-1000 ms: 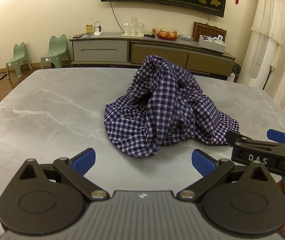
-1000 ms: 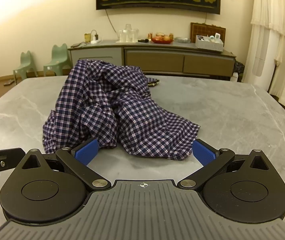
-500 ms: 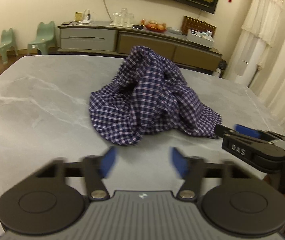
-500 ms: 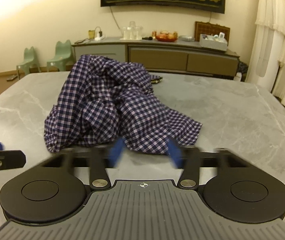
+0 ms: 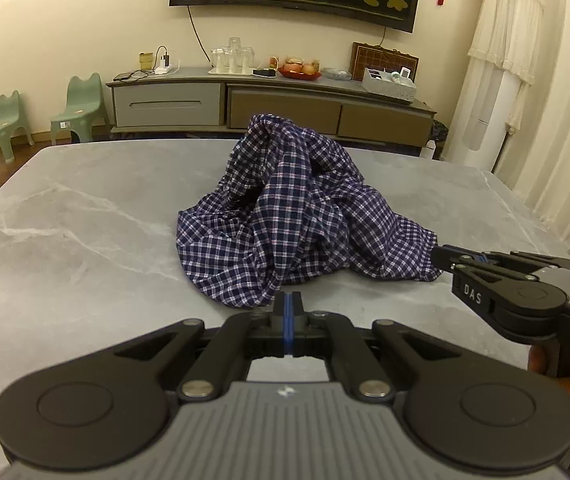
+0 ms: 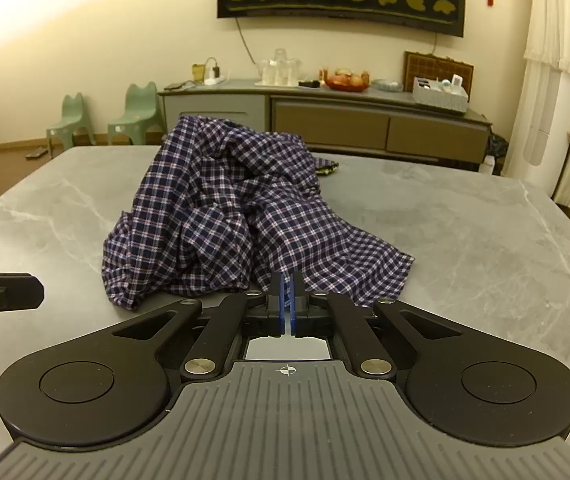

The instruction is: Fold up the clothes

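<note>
A crumpled navy checked shirt (image 5: 301, 220) sits heaped in the middle of the grey marble table (image 5: 65, 232), its peak rising toward the upper centre of the left wrist frame and its hem spilling out to the lower right. The left gripper (image 5: 288, 306) sits low in the centre of that frame with its blue pads pressed together and nothing between them, its tip just short of the nearest fold of cloth. At the right edge of the same frame the right gripper (image 5: 443, 258) comes in from the side, its tip close against the shirt's right hem; whether it touches the cloth I cannot tell. Its own view shows the jaws closed on nothing, the shirt's edge just past the tip. Along the far wall, in the upper part of the frame, stand a low sideboard (image 5: 269, 100) and two small green chairs (image 5: 81, 106) at the upper left.
</note>
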`<state>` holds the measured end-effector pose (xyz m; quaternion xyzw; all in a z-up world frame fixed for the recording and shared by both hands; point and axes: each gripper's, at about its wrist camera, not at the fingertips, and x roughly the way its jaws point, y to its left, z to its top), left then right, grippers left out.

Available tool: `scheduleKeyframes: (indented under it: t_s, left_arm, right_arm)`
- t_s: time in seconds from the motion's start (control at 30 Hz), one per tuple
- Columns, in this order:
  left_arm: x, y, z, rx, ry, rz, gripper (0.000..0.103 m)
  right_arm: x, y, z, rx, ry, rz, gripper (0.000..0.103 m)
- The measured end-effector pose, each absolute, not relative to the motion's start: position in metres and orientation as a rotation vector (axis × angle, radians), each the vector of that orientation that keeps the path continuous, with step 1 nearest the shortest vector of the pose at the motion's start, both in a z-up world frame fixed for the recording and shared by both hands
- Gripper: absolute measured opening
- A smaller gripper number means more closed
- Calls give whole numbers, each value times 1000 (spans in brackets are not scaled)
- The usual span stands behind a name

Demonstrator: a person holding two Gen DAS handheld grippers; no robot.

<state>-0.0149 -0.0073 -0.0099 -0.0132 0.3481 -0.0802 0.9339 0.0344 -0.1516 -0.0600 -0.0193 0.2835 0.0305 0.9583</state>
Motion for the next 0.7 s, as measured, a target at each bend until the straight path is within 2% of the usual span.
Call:
scheduleKeyframes:
  t_s: [0.2, 0.27, 0.3, 0.33, 0.37, 0.4, 0.43, 0.47, 0.5, 0.53, 0.6, 0.7]
  left_arm:
    - [-7, -2, -13, -36, 730, -181, 1]
    - [-1, 3, -15, -50, 734, -184, 11]
    - [2, 5, -16, -56, 736, -185, 24]
    - [4, 7, -17, -59, 732, -187, 42]
    - [6, 10, -18, -61, 725, -189, 49]
    - [8, 13, -19, -57, 716, -186, 61]
    - [9, 15, -21, -52, 707, -182, 71]
    - [11, 18, -22, -52, 700, -175, 76]
    - [12, 21, -24, -54, 694, -168, 88]
    - [14, 24, -26, -64, 686, -159, 97]
    - [20, 30, -31, -85, 680, -143, 101]
    - [33, 34, -37, -86, 704, -160, 103]
  right_arm:
    - [41, -153, -64, -40, 590, 37, 2]
    - [46, -154, -67, -37, 606, 16, 10]
    - [48, -155, -69, -31, 614, 4, 17]
    - [52, -157, -71, -18, 622, -8, 35]
    - [55, -157, -73, -8, 627, -17, 44]
    - [57, -157, -75, -1, 627, -22, 56]
    - [59, -157, -76, 1, 627, -27, 60]
    - [61, -156, -77, -7, 630, -35, 61]
    - [63, -155, -79, -13, 635, -42, 65]
    - [65, -155, -81, -15, 643, -47, 69]
    - [68, -154, -85, -18, 659, -55, 72]
    - [71, -155, -89, -24, 661, -74, 81]
